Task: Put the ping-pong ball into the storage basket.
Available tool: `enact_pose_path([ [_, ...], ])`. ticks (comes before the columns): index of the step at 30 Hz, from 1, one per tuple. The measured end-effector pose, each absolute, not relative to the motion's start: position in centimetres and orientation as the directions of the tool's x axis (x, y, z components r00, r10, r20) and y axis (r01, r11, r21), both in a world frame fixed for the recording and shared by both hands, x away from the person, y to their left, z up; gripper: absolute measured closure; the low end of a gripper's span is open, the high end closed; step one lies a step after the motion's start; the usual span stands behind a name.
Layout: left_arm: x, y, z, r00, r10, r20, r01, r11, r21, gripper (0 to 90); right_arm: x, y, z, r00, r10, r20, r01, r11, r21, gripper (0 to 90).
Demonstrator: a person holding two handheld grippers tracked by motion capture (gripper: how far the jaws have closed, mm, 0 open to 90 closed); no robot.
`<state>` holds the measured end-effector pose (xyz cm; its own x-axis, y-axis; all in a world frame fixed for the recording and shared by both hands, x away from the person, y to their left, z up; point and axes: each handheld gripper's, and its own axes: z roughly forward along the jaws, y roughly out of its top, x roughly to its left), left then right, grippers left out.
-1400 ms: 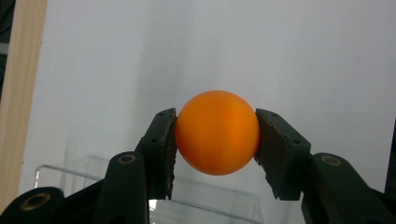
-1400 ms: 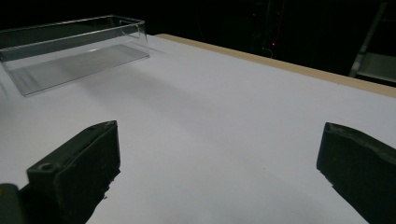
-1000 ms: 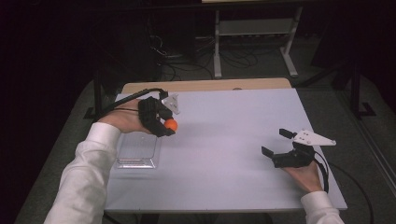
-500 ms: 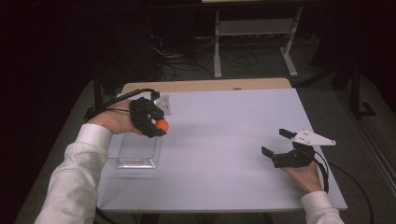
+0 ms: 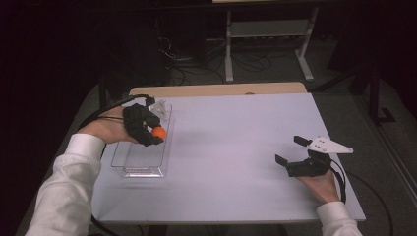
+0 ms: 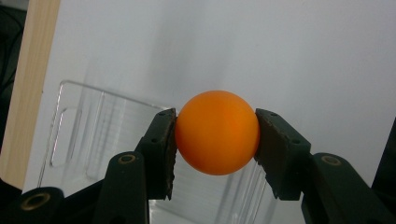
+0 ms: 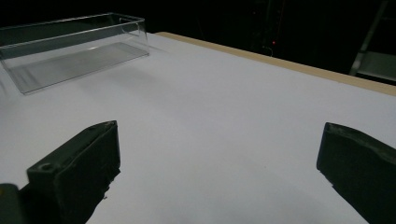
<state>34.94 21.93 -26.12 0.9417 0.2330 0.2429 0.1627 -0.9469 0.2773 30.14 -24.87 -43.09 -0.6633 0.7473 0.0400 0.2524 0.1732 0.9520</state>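
Note:
An orange ball point(image 6: 217, 132) sits squeezed between the two black jaws of my left gripper point(image 6: 215, 140), which is shut on it. In the high view that gripper point(image 5: 153, 133) hangs over the right rim of a clear plastic tray point(image 5: 129, 167) at the table's left, the ball point(image 5: 158, 132) showing at its tip. The tray point(image 6: 77, 135) lies below and behind the ball in the left gripper view. My right gripper point(image 5: 290, 150) rests low near the table's right front, jaws spread wide with nothing between them point(image 7: 219, 163).
The white tabletop point(image 5: 236, 137) has a wooden strip point(image 5: 216, 89) along its far edge. A metal rack point(image 5: 268, 29) and cables stand on the dark floor beyond. The tray point(image 7: 70, 44) shows far off in the right gripper view.
My left gripper has carried the orange ball leftward and slightly away from me, ending over the tray's right rim. The right gripper has stayed put.

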Motion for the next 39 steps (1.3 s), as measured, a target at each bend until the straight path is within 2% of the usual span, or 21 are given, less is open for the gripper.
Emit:
enact_pose_path([
  [15,34.6,24.5,-26.3,0.928,0.281,0.245,0.212,-0.939,0.272,50.7,30.1,-24.9,-43.1,-0.662,0.748,0.041,0.255,0.173,0.951,0.0],
  [39,35.1,25.3,-27.0,0.933,0.279,0.228,0.220,-0.942,0.254,50.8,30.1,-24.9,-43.1,-0.663,0.748,0.038,0.255,0.178,0.951,0.0],
])
